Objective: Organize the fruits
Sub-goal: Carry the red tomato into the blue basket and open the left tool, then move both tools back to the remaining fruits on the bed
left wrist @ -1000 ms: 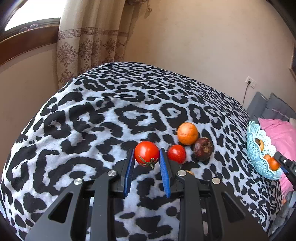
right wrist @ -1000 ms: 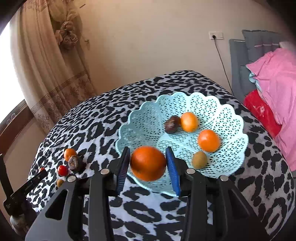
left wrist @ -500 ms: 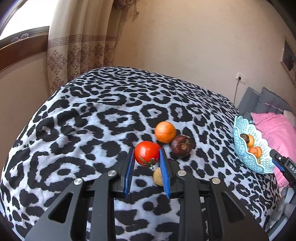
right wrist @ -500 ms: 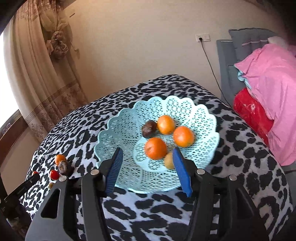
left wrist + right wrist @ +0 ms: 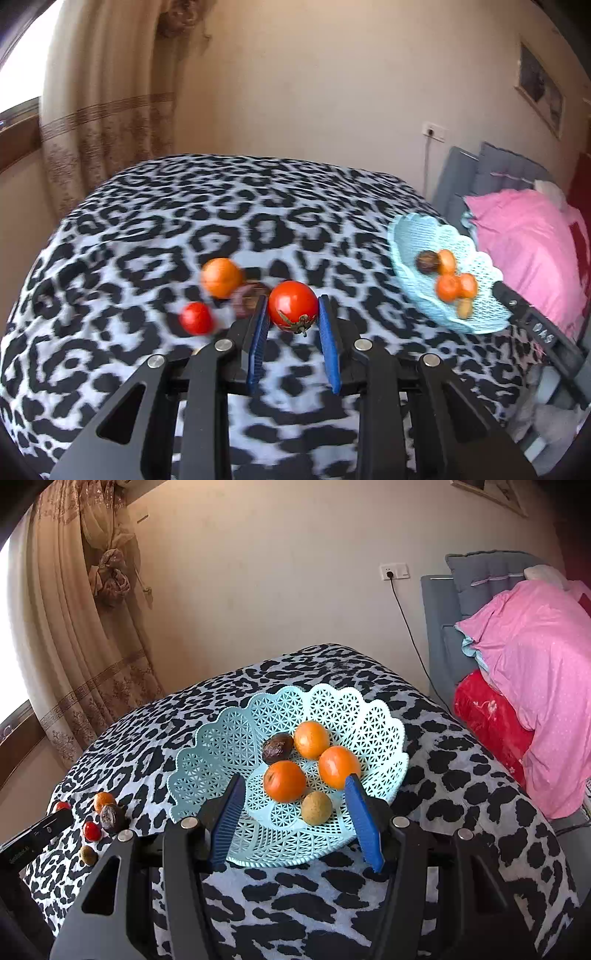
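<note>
Lettering "DAS" marks right gripper; left gripper clamps tomato

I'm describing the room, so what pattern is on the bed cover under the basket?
Black and white leopard-style print on the bed cover; clearest in the right wrist view.

One basket holds five fruits: three oranges, one dark wrinkled fruit and one small tan fruit. Outside it there are two tomatoes, one orange, one dark fruit and what looks like one more small tan fruit, small and dim in the right wrist view.
</note>
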Demonstrator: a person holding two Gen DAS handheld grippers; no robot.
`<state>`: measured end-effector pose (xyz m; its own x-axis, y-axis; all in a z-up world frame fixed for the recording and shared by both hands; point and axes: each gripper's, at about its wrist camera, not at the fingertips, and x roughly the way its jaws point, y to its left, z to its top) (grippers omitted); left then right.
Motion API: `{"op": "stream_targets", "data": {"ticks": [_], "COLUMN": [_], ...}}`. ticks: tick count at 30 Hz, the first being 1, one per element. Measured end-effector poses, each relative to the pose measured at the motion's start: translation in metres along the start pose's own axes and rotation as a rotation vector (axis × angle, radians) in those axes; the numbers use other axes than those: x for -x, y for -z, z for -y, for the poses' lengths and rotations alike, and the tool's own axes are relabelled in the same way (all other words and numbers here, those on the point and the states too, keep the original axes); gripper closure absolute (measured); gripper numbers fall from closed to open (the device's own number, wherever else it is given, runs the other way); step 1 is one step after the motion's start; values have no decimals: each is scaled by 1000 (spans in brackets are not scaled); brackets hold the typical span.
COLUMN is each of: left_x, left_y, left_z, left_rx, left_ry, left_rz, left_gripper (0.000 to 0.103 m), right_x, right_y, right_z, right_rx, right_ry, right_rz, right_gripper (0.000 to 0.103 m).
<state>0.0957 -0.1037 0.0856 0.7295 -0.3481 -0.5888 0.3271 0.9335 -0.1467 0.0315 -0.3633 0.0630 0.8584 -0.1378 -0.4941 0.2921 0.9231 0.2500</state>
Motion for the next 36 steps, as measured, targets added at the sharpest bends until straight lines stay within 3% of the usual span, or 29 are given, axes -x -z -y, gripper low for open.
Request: {"op": "stream_targets", "data": {"ticks": [16,26,29,33,36], "left_x": [-35,-53,-55,-55,-54], "left_y": [-18,-20,-19,-20,-20], "left_z": [100,122,122,115,110], "left_rx": [-158,-188,-182,-157,-147], "left_ry": [126,149,144,128,119], "left_rz": [-37,-69,-75,-72,-67], "left_gripper": [76,76,74,57,51], "right_x": [-4,-3,-3,-2,-2], "right_y": [6,7,7,6,6], "right_z": [11,10,11,12,12], "right_rx": [-42,-47,-51,-60,-57], "right_ry": [54,55,53,63,65], "right_rz": [45,53,56,66,68], "right_gripper": [40,40,35,33,32]}}
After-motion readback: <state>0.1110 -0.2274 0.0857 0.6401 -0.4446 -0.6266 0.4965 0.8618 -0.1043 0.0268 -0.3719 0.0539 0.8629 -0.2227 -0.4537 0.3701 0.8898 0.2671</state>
